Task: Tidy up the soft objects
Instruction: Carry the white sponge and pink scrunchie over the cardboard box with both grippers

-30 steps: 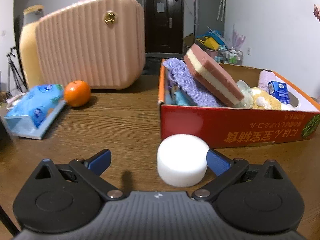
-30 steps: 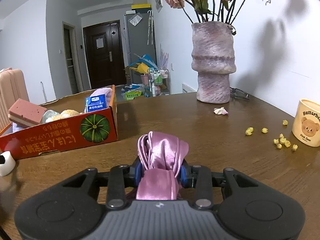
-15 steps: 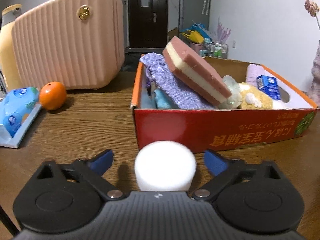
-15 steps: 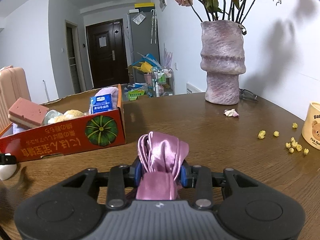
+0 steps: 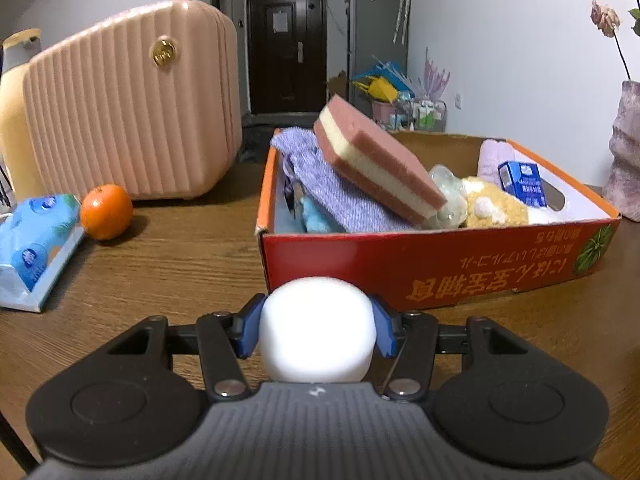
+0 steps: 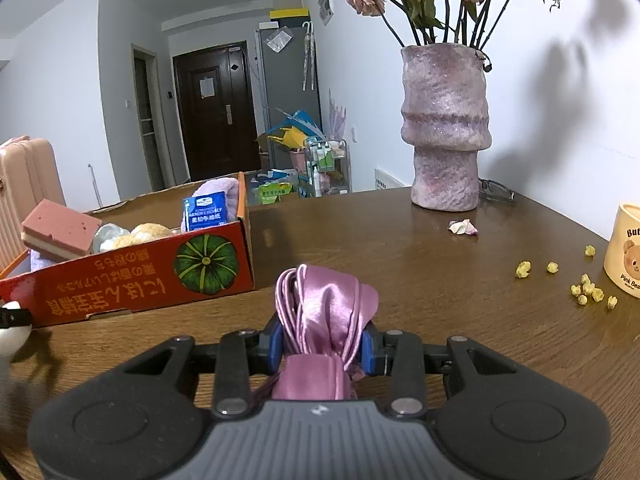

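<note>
A white round foam sponge (image 5: 316, 320) stands on the wooden table just in front of the red cardboard box (image 5: 440, 264). My left gripper (image 5: 317, 332) has its jaws closing on the sponge, and the blue pads touch both of its sides. My right gripper (image 6: 323, 344) is shut on a bunched pink satin cloth (image 6: 328, 300), low over the table to the right of the box (image 6: 120, 288). The box holds a pink-and-yellow sponge (image 5: 376, 164), a purple cloth (image 5: 340, 196), a yellow fluffy thing (image 5: 496, 204) and a blue tissue packet (image 5: 522, 182).
Left of the box are a ribbed pink suitcase (image 5: 132, 112), an orange (image 5: 106, 211) and a blue tissue pack (image 5: 32, 240). To the right stand a purple vase (image 6: 444, 132) with flowers, a bear cup (image 6: 626, 248), scattered yellow bits (image 6: 588, 288) and a petal (image 6: 462, 227).
The left gripper's jaws have come in from wide apart until the pads meet the white sponge, now centred between them. The right gripper still holds the pink cloth, barely moved.
</note>
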`<state>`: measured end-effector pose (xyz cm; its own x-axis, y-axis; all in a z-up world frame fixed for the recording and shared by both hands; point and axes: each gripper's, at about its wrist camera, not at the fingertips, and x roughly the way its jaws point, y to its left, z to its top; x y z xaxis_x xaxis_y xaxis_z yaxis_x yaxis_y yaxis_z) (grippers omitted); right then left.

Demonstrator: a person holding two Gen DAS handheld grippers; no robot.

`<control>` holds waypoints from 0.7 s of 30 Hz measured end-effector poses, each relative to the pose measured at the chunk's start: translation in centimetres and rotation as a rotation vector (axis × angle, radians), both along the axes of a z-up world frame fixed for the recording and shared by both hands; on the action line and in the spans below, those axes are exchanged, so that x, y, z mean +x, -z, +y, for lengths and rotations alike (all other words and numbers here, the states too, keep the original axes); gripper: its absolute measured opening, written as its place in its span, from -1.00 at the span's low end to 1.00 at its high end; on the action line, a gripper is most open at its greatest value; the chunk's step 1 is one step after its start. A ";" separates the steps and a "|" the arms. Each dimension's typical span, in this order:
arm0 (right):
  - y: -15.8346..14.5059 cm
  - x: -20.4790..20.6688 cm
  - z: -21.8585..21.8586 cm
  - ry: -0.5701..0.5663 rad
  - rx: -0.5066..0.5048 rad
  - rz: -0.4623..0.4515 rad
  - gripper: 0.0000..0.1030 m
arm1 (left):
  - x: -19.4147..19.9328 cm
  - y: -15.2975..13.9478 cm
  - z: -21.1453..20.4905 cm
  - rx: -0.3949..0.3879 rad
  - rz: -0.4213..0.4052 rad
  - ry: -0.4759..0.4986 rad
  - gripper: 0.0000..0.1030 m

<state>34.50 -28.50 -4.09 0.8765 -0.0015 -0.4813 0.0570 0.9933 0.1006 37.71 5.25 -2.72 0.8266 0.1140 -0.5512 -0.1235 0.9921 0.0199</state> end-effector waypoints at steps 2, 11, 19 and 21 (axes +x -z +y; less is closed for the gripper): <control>0.0 0.0 0.1 -0.001 -0.008 -0.005 -0.31 | -0.6 -0.5 -0.2 0.018 -0.039 -0.026 0.08; -0.8 -0.5 0.8 -0.003 0.008 -0.065 -0.31 | -3.6 -2.7 -1.8 -0.021 -0.155 -0.030 0.08; -1.8 -0.7 2.7 -0.022 0.034 -0.128 -0.31 | -5.1 -4.1 -3.8 -0.048 -0.212 -0.015 0.08; -2.0 -0.7 3.3 -0.030 0.034 -0.144 -0.31 | -5.2 -4.4 -4.1 -0.058 -0.224 -0.019 0.08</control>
